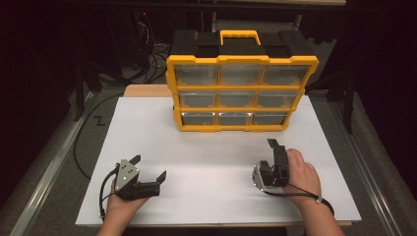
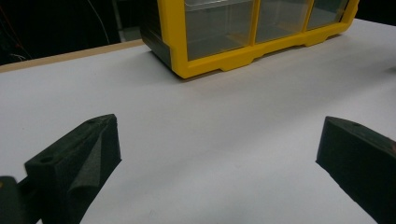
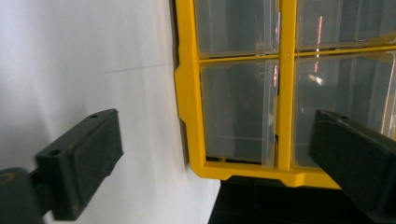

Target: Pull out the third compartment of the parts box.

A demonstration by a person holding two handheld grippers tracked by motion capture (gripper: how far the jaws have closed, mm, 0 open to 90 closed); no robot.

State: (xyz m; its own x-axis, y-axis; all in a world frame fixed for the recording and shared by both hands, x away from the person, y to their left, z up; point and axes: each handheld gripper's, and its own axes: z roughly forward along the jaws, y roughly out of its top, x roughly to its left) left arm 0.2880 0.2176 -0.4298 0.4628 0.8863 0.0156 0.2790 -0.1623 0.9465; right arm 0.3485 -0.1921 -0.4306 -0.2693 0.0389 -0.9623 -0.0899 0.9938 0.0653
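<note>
Worktop (image 1: 206, 147) bare in front. Organizer (image 1: 241, 81) stands upright at the back, drawers facing the person, likely for reach. Left hand-held gripper (image 1: 150, 167) spread, resting low. Right hand-held gripper (image 1: 265, 155) spread, rolled sideways, aimed at drawers.

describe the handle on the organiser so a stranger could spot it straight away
On the white table stands a yellow-framed organiser with nine clear drawers. Look along its black top edge at the back: the handle sits in the middle, between two black recesses. It is the only yellow arch on that black top.
</note>
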